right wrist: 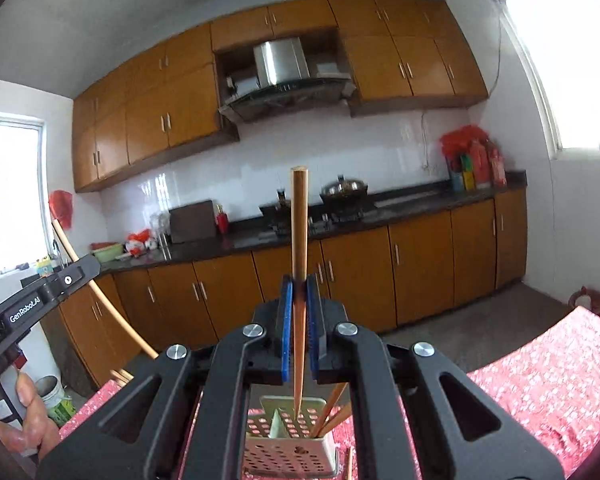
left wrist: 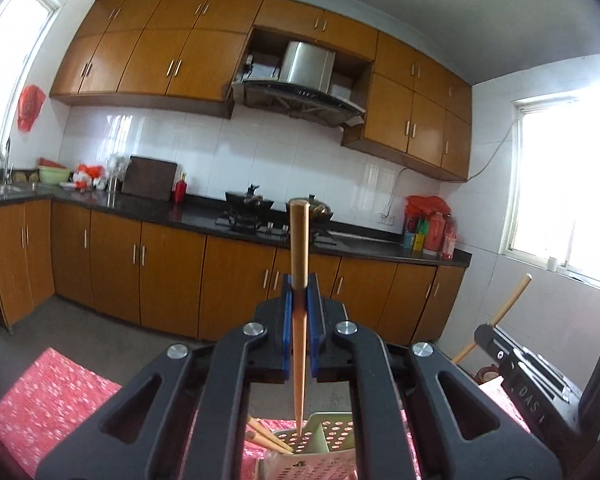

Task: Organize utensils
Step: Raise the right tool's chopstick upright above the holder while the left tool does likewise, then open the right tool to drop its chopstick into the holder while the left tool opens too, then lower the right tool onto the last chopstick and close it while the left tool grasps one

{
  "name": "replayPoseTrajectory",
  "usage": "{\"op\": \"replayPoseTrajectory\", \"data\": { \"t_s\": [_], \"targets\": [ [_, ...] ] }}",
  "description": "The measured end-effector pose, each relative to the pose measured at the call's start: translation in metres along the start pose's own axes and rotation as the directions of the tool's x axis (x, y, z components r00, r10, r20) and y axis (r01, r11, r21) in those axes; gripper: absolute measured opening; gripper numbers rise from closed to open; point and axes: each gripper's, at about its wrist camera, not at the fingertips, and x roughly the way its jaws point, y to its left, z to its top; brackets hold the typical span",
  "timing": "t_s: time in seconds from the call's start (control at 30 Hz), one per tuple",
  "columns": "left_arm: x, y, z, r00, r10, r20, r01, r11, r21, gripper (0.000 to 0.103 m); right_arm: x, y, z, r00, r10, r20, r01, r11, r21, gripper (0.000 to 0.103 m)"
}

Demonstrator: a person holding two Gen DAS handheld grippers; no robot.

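My left gripper (left wrist: 299,286) is shut on a wooden chopstick (left wrist: 299,248), held upright between the blue pads, its thin tip hanging over a pale perforated utensil holder (left wrist: 324,436) that has other chopsticks (left wrist: 266,438) in it. My right gripper (right wrist: 299,282) is shut on a second wooden chopstick (right wrist: 299,232), also upright, its tip above the same holder (right wrist: 288,446), where two chopsticks (right wrist: 332,412) lean. The right gripper shows at the right edge of the left wrist view (left wrist: 486,330), and the left gripper at the left edge of the right wrist view (right wrist: 88,266).
The holder stands on a table with a red patterned cloth (right wrist: 548,384). Beyond lies grey floor and a kitchen counter (left wrist: 204,216) with stove, pots and bottles. A person's hand (right wrist: 32,420) grips the left tool. A white bucket (right wrist: 56,398) stands on the floor.
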Motion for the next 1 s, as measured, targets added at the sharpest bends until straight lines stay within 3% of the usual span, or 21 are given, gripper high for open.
{"op": "replayPoseTrajectory", "data": {
  "t_s": [0.27,0.33,0.37,0.4,0.63,0.77,0.9,1.0],
  "targets": [
    [0.033,0.005,-0.030,0.995,0.011,-0.100,-0.011,1.000,-0.004,0.009,0.014,-0.003,-0.025,0.995,0.018,-0.093,-0.017,1.000,0.005,0.009],
    [0.033,0.007,-0.032,0.993,0.012,-0.114,-0.013,1.000,-0.008,0.015,0.011,-0.004,-0.026,0.994,0.023,-0.107,-0.021,1.000,0.011,0.018],
    [0.032,0.008,-0.032,0.993,0.017,-0.116,-0.018,1.000,-0.008,0.021,0.010,-0.005,-0.025,0.994,0.021,-0.108,-0.019,1.000,0.014,0.033],
    [0.030,0.009,-0.031,0.993,0.023,-0.115,-0.024,1.000,-0.008,0.024,0.006,-0.006,-0.025,0.995,0.011,-0.101,-0.010,1.000,0.015,0.043],
    [-0.014,0.030,-0.020,0.994,0.062,-0.094,-0.065,0.998,-0.020,0.037,-0.029,-0.017,-0.010,0.997,-0.026,-0.066,0.027,1.000,0.003,0.044],
    [-0.048,0.050,-0.032,0.987,0.109,-0.115,-0.109,0.994,0.001,0.041,-0.049,-0.037,-0.017,0.992,-0.085,-0.094,0.086,0.996,0.008,0.048],
    [-0.068,0.073,-0.069,0.969,0.165,-0.186,-0.159,0.986,0.048,0.043,-0.052,-0.058,-0.053,0.967,-0.149,-0.206,0.149,0.989,-0.011,0.048],
    [-0.065,0.090,-0.108,0.935,0.202,-0.292,-0.183,0.979,0.089,0.043,-0.041,-0.071,-0.098,0.920,-0.162,-0.357,0.168,0.986,-0.013,0.048]
  ]
}}
